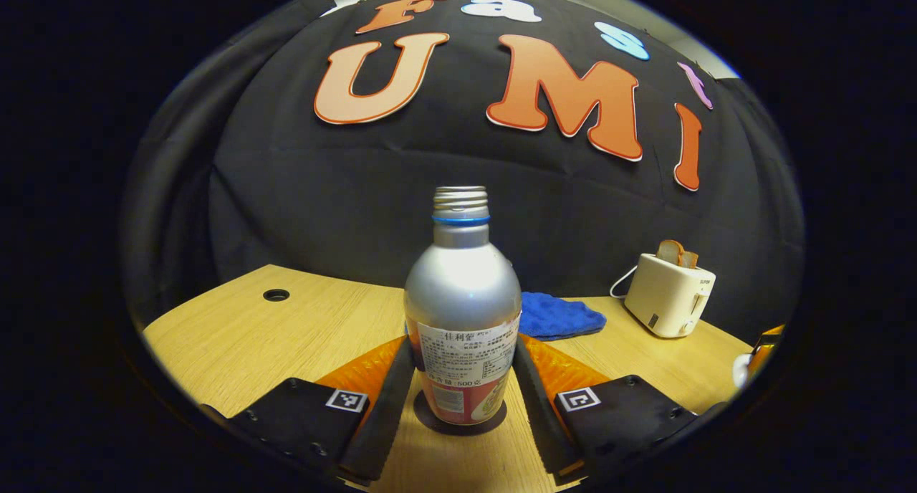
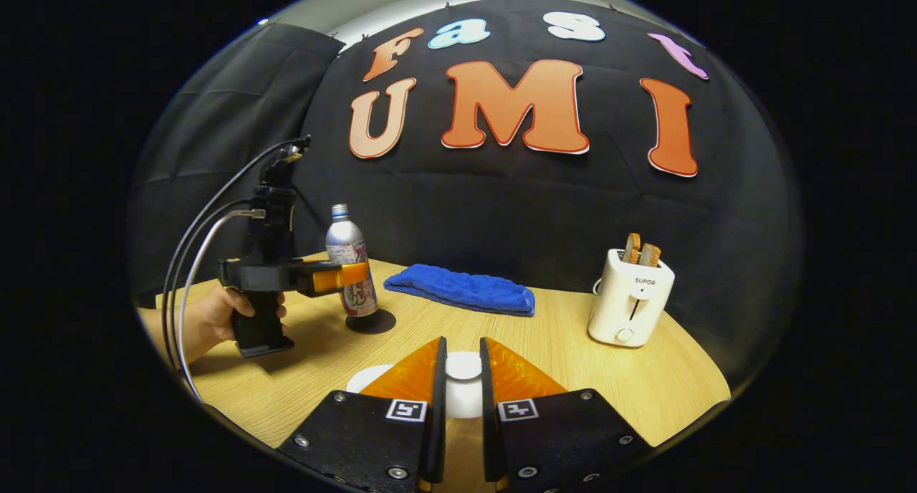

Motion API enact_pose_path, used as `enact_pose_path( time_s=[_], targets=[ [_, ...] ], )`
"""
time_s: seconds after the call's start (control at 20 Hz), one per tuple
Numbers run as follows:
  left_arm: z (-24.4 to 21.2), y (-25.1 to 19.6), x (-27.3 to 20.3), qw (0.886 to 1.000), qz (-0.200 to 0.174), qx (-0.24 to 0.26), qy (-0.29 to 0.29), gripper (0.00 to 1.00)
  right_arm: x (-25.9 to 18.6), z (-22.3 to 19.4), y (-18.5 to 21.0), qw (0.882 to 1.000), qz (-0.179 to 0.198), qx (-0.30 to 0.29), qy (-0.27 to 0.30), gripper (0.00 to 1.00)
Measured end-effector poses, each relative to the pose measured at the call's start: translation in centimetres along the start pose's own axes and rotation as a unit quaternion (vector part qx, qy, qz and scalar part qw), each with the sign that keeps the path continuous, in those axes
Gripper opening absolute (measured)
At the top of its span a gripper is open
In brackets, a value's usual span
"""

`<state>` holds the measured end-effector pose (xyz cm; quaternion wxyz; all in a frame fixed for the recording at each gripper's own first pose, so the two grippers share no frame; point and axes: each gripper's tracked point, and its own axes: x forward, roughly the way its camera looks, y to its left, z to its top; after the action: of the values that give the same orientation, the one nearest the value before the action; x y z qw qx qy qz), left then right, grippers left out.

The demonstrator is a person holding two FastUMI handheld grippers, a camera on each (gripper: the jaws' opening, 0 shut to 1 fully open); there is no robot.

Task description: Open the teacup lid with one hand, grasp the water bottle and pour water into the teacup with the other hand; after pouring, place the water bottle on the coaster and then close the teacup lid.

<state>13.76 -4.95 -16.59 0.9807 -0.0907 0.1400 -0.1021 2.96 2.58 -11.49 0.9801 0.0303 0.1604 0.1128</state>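
A silver water bottle [image 1: 462, 299] with no cap stands upright on a dark round coaster [image 1: 430, 423]. My left gripper [image 1: 462, 378] is shut on its lower body, one finger pressed to each side. The right gripper view has the same bottle [image 2: 346, 253] at the left on its coaster [image 2: 380, 323], with a hand holding the left gripper [image 2: 344, 278] around it. My right gripper [image 2: 462, 385] is shut on the white teacup lid [image 2: 463, 367], low over the table. A white rim [image 2: 369, 378] peeks out behind its left finger; I cannot tell whether it is the teacup or a saucer.
A blue cloth [image 2: 462, 289] lies at the back of the wooden table [image 2: 645, 378]. A white toaster [image 2: 630, 299] with bread slices stands at the right. A cable hole [image 1: 276, 294] is in the table's far left. Cables [image 2: 193, 264] trail from the left gripper.
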Motion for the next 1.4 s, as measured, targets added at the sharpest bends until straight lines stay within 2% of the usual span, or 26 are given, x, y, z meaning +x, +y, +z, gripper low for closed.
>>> enact_pose_path(
  time_s=[0.1, 0.25, 0.35, 0.45, 0.5, 0.55, 0.6, 0.7, 0.75, 0.8, 0.85, 0.95, 1.1, 1.15, 1.25, 1.3, 1.4],
  targets=[
    [-0.6, -0.3, 0.5, 1.000, 0.000, 0.009, 0.011, 0.77, 0.2, -0.3, 0.1, 1.000, 0.001, 0.000, 0.003, 0.22],
    [-1.3, -0.6, 1.3, 1.000, -0.003, 0.012, 0.022, 0.85, 0.7, -1.0, 0.1, 1.000, 0.006, 0.000, 0.014, 0.22],
    [-1.9, -0.6, 1.7, 0.999, -0.003, 0.015, 0.030, 0.77, 0.9, -1.1, 0.2, 1.000, 0.007, 0.002, 0.016, 0.22],
    [-2.1, -0.7, 2.0, 0.999, -0.004, 0.015, 0.031, 0.82, 1.1, -1.2, 0.6, 1.000, 0.013, 0.007, 0.018, 0.22],
    [-2.2, -0.6, 1.8, 0.999, -0.001, 0.018, 0.033, 0.78, 1.3, -1.2, 0.8, 1.000, 0.016, 0.007, 0.019, 0.22],
    [-2.3, -0.8, 1.7, 0.999, -0.003, 0.017, 0.035, 0.83, 1.3, -1.3, 0.9, 1.000, 0.015, 0.007, 0.020, 0.22],
    [-2.3, -0.7, 1.7, 0.999, -0.004, 0.017, 0.035, 0.80, 1.4, -1.4, 1.1, 1.000, 0.019, 0.008, 0.023, 0.22],
    [-2.5, -0.8, 1.7, 0.999, -0.008, 0.021, 0.038, 0.87, 1.5, -1.7, 1.8, 0.999, 0.026, 0.012, 0.028, 0.22],
    [-2.6, -0.8, 1.5, 0.999, -0.008, 0.023, 0.042, 0.84, 1.6, -1.9, 2.1, 0.999, 0.028, 0.012, 0.031, 0.22],
    [-2.7, -0.9, 1.2, 0.999, -0.014, 0.024, 0.044, 0.86, 1.7, -2.1, 2.3, 0.999, 0.031, 0.012, 0.033, 0.22],
    [-2.5, -1.0, 1.0, 0.999, -0.016, 0.026, 0.041, 0.94, 1.7, -2.1, 2.6, 0.999, 0.032, 0.011, 0.035, 0.22],
    [-2.1, -0.7, 0.4, 0.999, -0.016, 0.037, 0.034, 0.99, 1.8, -2.3, 3.3, 0.998, 0.037, 0.013, 0.038, 0.22],
    [-1.7, -0.9, -0.5, 0.998, -0.020, 0.044, 0.029, 0.95, 1.8, -2.5, 4.4, 0.998, 0.045, 0.011, 0.042, 0.21],
    [-1.5, -0.6, -1.0, 0.998, -0.018, 0.046, 0.026, 0.99, 1.9, -2.6, 4.6, 0.998, 0.047, 0.008, 0.044, 0.22],
    [-1.2, -0.3, -2.2, 0.998, -0.017, 0.060, 0.025, 0.99, 1.9, -3.1, 5.1, 0.998, 0.050, 0.006, 0.048, 0.22],
    [-1.0, -0.2, -2.9, 0.997, -0.020, 0.067, 0.024, 0.95, 1.9, -3.2, 5.3, 0.998, 0.051, 0.006, 0.048, 0.21],
    [0.2, -0.3, -4.4, 0.997, -0.028, 0.068, 0.005, 0.99, 2.0, -3.6, 5.8, 0.997, 0.053, 0.001, 0.049, 0.22]
  ],
)
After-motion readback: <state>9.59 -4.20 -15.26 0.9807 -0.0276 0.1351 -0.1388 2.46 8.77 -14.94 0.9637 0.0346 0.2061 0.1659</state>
